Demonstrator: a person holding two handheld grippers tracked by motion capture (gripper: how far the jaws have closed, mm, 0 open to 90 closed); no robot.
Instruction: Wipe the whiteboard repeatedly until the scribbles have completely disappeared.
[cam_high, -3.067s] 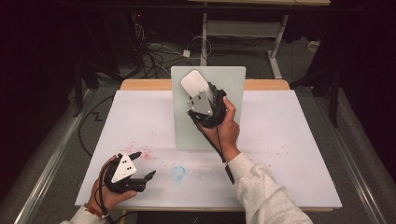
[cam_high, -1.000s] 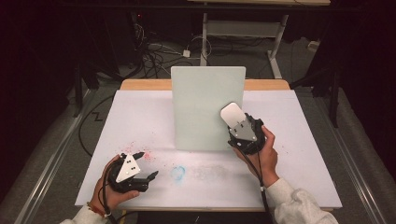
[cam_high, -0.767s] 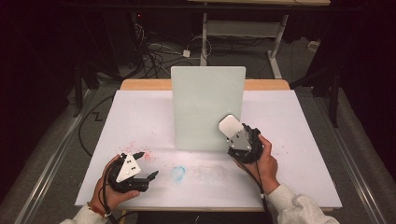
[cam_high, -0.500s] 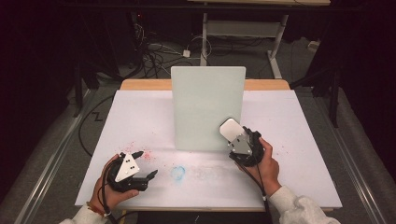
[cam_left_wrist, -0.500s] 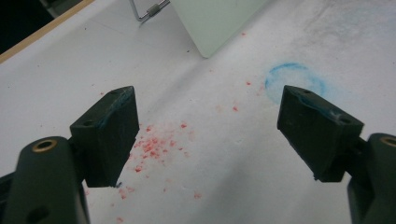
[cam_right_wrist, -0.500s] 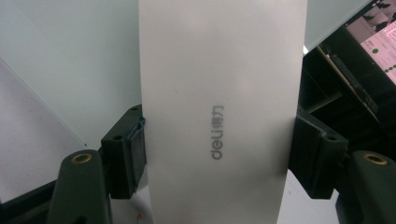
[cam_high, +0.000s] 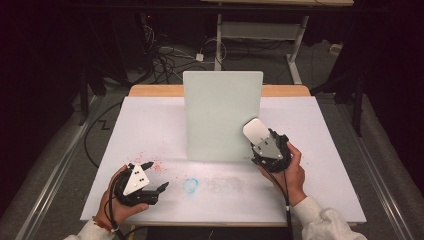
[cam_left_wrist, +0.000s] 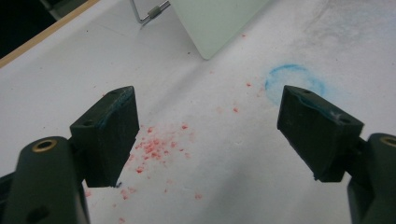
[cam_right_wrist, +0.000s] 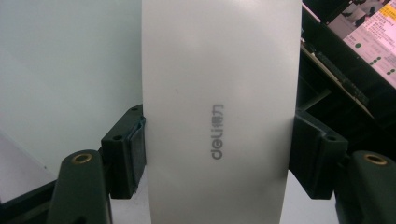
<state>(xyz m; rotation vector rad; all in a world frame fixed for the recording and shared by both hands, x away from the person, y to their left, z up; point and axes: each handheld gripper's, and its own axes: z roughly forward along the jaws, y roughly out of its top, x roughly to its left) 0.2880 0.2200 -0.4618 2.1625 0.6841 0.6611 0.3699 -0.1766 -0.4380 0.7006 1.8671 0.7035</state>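
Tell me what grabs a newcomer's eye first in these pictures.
The upright whiteboard stands at the middle of the white table. At its lower right corner, the right gripper clamps a white deli eraser. Near the front edge, the open left gripper hovers over red specks beside a blue ring mark.
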